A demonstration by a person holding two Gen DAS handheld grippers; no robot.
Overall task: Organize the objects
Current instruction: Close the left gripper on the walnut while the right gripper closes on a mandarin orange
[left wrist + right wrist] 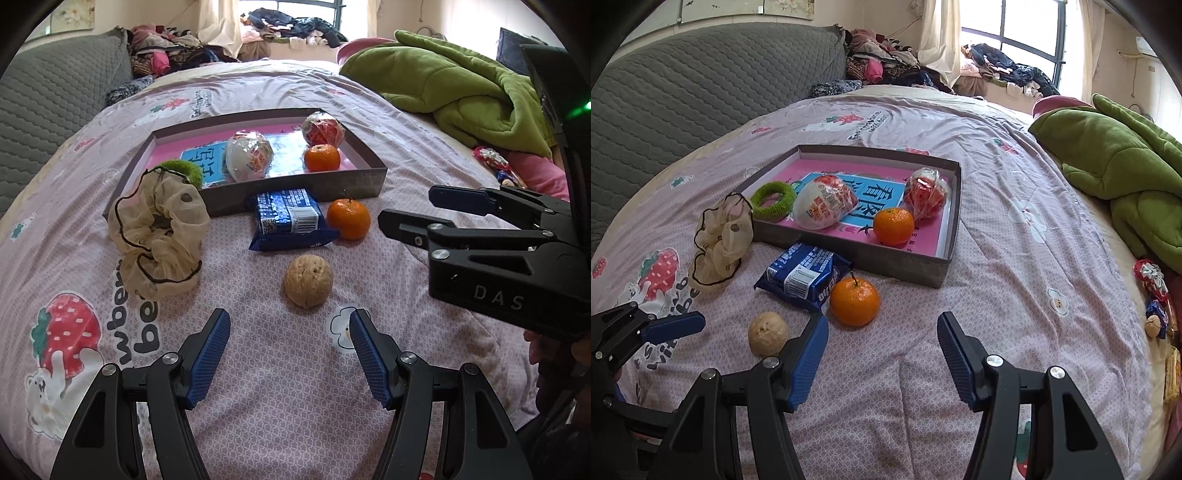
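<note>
A shallow grey box with a pink lining lies on the bed. It holds a green hair tie, a white wrapped egg, a red wrapped ball and a tangerine. In front of the box lie a cream scrunchie, a blue snack pack, a second tangerine and a walnut. My left gripper is open just short of the walnut. My right gripper is open beside the loose tangerine.
A green blanket is bunched at the right. Small wrapped snacks lie at the bed's right edge. A grey quilted headboard stands at the left, and piled clothes lie beyond the bed.
</note>
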